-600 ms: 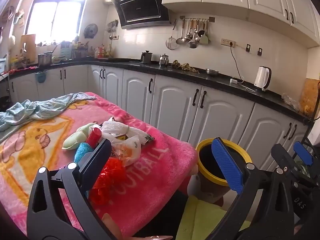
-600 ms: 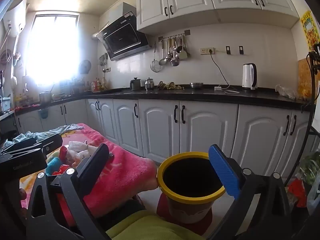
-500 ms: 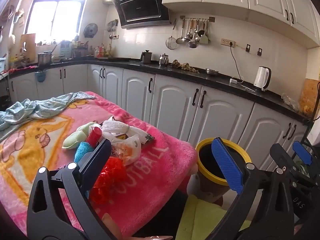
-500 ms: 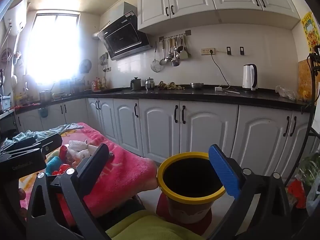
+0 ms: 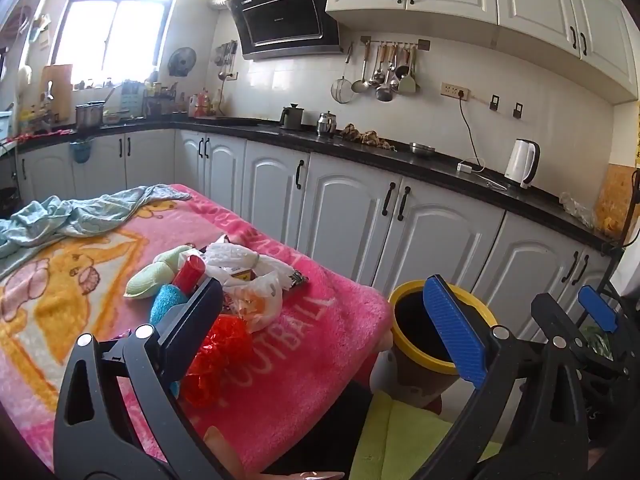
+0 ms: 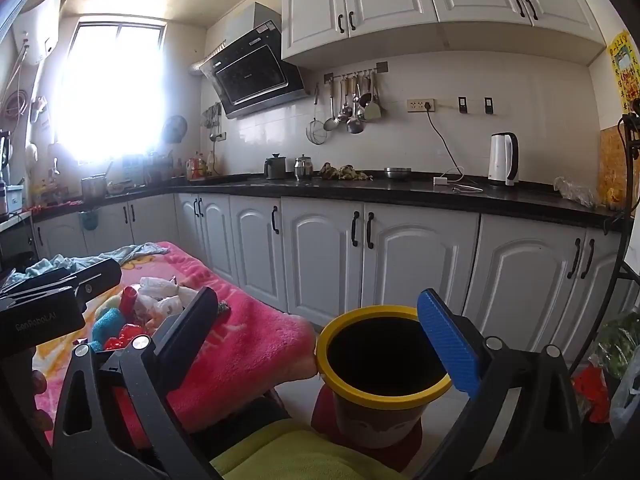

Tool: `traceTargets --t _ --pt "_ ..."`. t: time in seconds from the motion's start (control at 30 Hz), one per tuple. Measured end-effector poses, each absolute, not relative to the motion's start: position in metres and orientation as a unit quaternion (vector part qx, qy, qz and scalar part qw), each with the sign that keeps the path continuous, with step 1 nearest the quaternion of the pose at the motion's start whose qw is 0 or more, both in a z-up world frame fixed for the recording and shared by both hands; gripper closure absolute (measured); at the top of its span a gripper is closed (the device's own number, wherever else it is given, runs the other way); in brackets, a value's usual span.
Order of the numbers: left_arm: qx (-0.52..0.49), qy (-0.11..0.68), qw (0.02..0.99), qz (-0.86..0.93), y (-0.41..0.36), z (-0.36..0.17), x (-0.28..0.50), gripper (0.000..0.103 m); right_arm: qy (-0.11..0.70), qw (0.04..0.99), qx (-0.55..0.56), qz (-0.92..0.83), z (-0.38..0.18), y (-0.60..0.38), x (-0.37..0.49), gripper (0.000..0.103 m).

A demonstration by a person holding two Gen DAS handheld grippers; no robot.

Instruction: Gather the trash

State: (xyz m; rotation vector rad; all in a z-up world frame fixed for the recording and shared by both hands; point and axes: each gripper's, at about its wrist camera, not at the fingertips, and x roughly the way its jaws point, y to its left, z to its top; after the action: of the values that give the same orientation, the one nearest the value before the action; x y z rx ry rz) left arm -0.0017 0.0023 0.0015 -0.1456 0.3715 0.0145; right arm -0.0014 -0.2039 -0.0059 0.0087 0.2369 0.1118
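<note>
A pile of trash lies on the pink blanket [image 5: 312, 344]: a white plastic bag [image 5: 256, 300], crumpled white paper [image 5: 236, 256], a red crinkly wrapper [image 5: 220, 352], a red tube [image 5: 190, 274], a blue sponge [image 5: 166, 304] and a pale green item [image 5: 152, 276]. The pile also shows in the right wrist view [image 6: 160, 304]. A yellow-rimmed bin [image 6: 380, 364] stands on the floor by the blanket's corner; it also shows in the left wrist view [image 5: 416, 332]. My left gripper [image 5: 324, 316] is open and empty, just short of the pile. My right gripper [image 6: 316, 328] is open and empty, above and short of the bin.
A light blue cloth [image 5: 80, 216] lies at the blanket's far end. White cabinets [image 6: 400, 248] under a black counter [image 6: 400, 192] run behind, with a white kettle [image 6: 504, 158]. A yellow-green cloth [image 6: 288, 452] is below the grippers. Bags [image 6: 612, 360] sit on the floor at right.
</note>
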Motion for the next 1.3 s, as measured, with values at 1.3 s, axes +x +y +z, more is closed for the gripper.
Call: traceTargets --t 1.3 --pt "-0.071 0.182 0.981 0.006 0.0014 0.0087 -0.0034 0.011 0.119 0.991 0.003 0.058 -0.0064 -0.2022 0.0002 0.006"
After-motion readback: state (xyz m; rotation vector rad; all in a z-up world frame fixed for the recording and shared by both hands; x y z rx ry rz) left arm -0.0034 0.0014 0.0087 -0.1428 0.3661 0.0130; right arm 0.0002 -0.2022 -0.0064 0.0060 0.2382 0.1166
